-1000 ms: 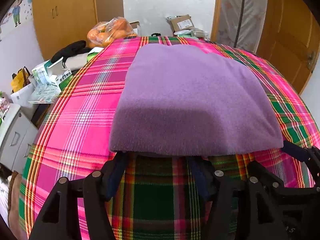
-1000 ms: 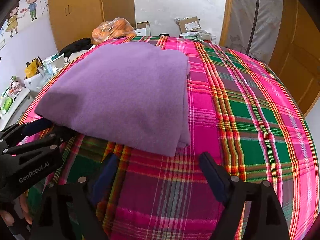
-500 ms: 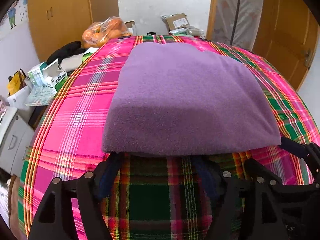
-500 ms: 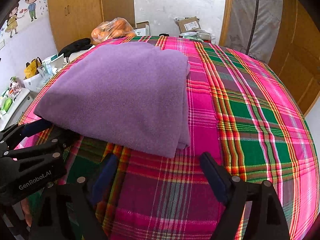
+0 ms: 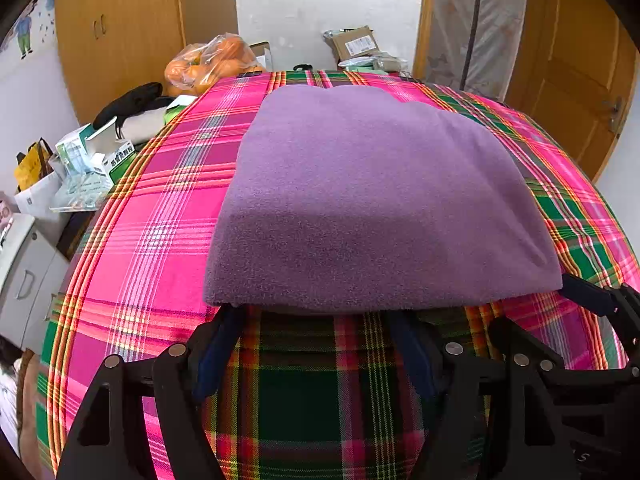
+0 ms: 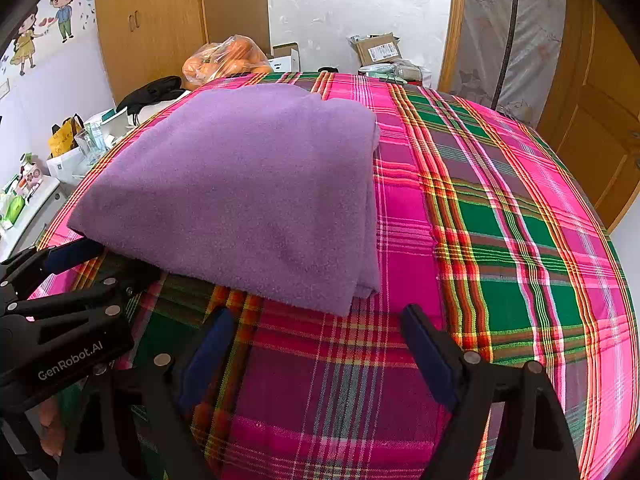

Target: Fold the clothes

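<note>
Pink, green and yellow plaid cloth [image 6: 500,216] covers the worktop, fills most of both views. On it, folded purple fleece garment [image 5: 372,200], a flat rectangular stack, left of the cloth's middle in the right wrist view, layered fold edges showing along its right side [image 6: 370,216].

Left gripper [image 5: 320,332], black with blue pads, sits at the garment's near edge; its jaws have just been opening and now stand wide apart, released, nothing clamped. Pad tips are partly hidden under the overhanging purple edge, contact there unclear.

Right gripper [image 6: 316,332], same build, jaws spread wide, released, plaid cloth only between them, just short of the garment's near right corner. The two grippers are close side by side.

Beyond the far edge: clear plastic bag of oranges [image 6: 226,60], brown cardboard box with label [image 6: 378,48]. Wooden wardrobe doors [image 6: 160,20] behind.
</note>
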